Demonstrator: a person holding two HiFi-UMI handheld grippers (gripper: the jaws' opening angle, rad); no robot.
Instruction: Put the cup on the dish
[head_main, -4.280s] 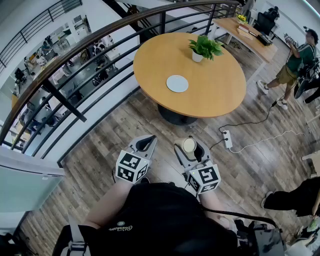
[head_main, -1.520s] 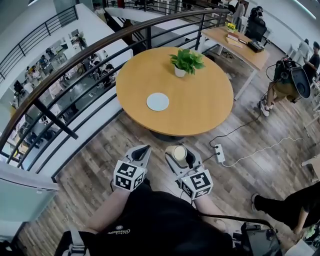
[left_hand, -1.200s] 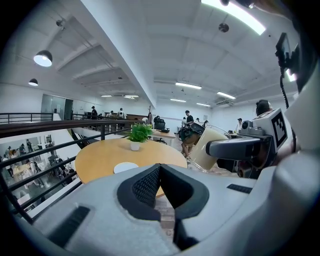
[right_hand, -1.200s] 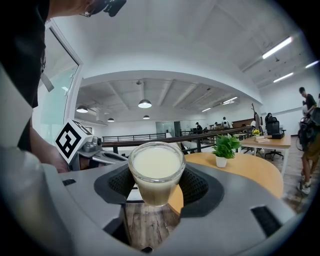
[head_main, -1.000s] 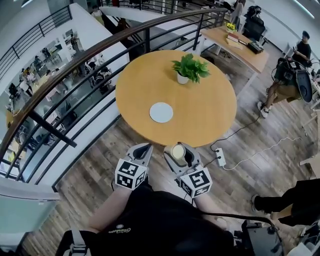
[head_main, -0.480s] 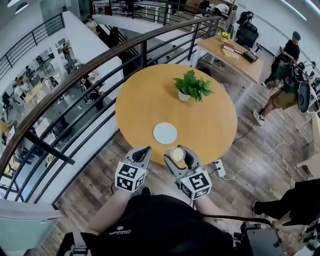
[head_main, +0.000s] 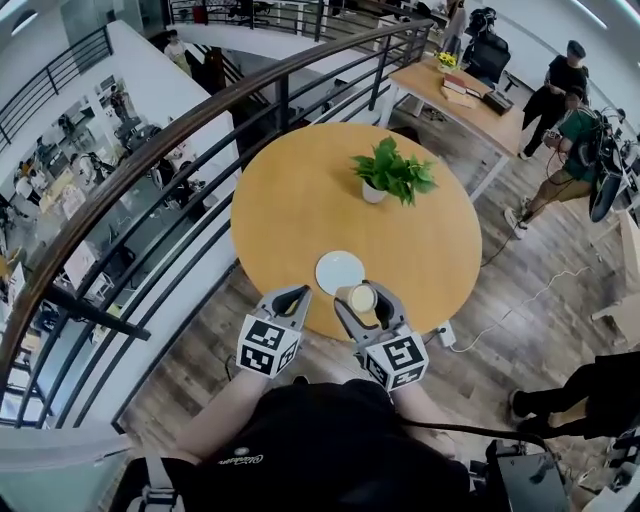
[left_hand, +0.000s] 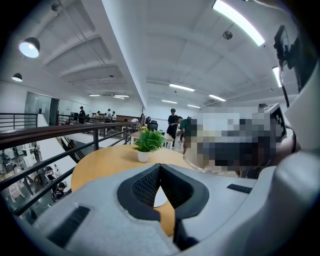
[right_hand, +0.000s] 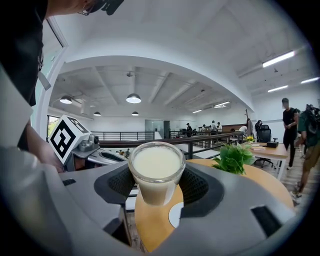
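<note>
On the right gripper (head_main: 362, 302), the fingers (right_hand: 116, 184) clamp the cup (right_hand: 156, 172) at mid-wall, above the bench's (head_main: 300, 190) near edge, just right of the dish (head_main: 340, 272). The left gripper's (head_main: 290, 298) fingers are together, empty. The cup looks like smooth, rigid glass, brimful of pale liquid: probably slippery, breakable, best kept upright.

Left gripper (head_main: 296, 293) and right gripper (head_main: 364, 297): grey plastic bodies with tapered jaws. Jaw pads (left_hand: 146, 186) are black and ribbed. Each has a white marker cube (head_main: 268, 345) with black square codes. Person wears a black top (head_main: 310, 440) with small pale print; grey strap (head_main: 152, 485) near left.
</note>
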